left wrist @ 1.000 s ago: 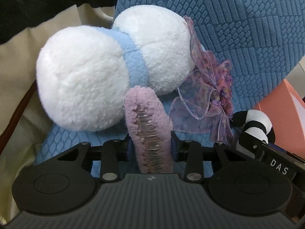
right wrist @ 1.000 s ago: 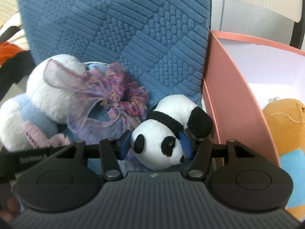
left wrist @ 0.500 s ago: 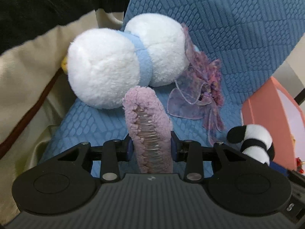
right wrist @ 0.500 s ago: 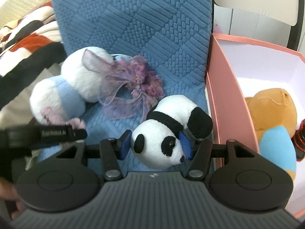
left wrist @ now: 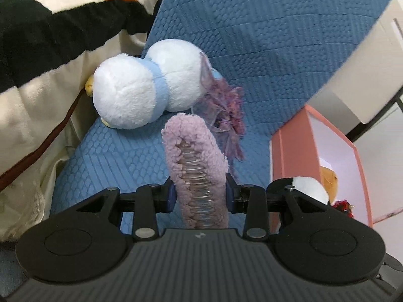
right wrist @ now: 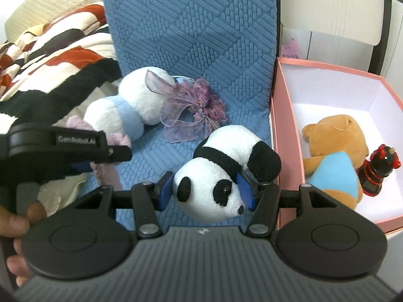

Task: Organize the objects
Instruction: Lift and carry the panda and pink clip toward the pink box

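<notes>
My left gripper (left wrist: 199,195) is shut on a fuzzy lilac hair clip (left wrist: 195,166) with clear teeth, held above the blue cushion (left wrist: 252,50). My right gripper (right wrist: 205,191) is shut on the head of a small panda plush (right wrist: 226,171), lifted off the cushion just left of the pink box (right wrist: 284,130). A white plush with a light-blue band (left wrist: 141,85) lies on the cushion with a purple ribbon scrunchie (left wrist: 226,110) beside it. In the right wrist view the left gripper's body (right wrist: 63,146) shows at the left, with the lilac hair clip (right wrist: 105,168) under it.
The pink box holds a brown bear plush (right wrist: 335,148) with a blue patch and a small red-and-black figure (right wrist: 377,171). A striped blanket (right wrist: 50,58) lies left of the cushion. A white chair (right wrist: 335,7) stands behind the box. A hand (right wrist: 15,224) shows at lower left.
Both grippers have risen and pulled back from the cushion with their loads. The white plush and scrunchie look smaller and farther, and more of the pink box's inside shows.
</notes>
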Available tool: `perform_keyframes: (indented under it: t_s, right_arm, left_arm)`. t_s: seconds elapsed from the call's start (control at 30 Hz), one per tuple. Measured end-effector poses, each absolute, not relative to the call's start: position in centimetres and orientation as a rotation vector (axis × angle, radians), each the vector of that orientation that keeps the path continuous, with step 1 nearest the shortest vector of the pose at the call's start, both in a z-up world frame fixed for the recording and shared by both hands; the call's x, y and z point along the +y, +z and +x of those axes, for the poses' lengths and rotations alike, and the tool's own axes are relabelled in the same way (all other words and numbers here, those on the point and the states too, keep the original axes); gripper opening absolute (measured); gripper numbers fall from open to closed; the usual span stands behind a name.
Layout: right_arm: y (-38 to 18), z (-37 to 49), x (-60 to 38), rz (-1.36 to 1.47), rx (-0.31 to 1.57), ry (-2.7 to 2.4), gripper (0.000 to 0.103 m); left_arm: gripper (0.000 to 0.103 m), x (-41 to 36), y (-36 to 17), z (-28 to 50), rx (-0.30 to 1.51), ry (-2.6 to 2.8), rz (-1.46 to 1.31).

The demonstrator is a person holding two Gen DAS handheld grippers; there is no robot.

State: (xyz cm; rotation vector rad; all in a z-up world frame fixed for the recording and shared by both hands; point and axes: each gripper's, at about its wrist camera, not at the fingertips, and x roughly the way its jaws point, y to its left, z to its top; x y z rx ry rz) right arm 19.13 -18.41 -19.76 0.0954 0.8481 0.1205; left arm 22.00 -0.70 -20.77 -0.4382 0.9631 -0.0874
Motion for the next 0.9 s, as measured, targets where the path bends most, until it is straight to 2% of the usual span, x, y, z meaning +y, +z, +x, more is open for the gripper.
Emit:
perform_keyframes:
  t_s: [0.37,0.6,0.9]
  right_arm:
    - [-17.4,15.6,-19.8,0.100,0.849,0.119,0.058]
    - [-15.0,14.8,-20.9,0.107,0.836,0.111,0.058]
    - [-11.1,15.4,-22.9,0.154,0.831,0.105,0.058]
  left_arm:
    - [0.042,-1.4,-17.7,18.1,0.965,-0.110,-0.457]
    - [0.042,-2.3,-15.1,17.8,1.001,-0.139,-0.446]
    - [0.042,-4.8,-10.0,18.9,0.958,-0.219,-0.386]
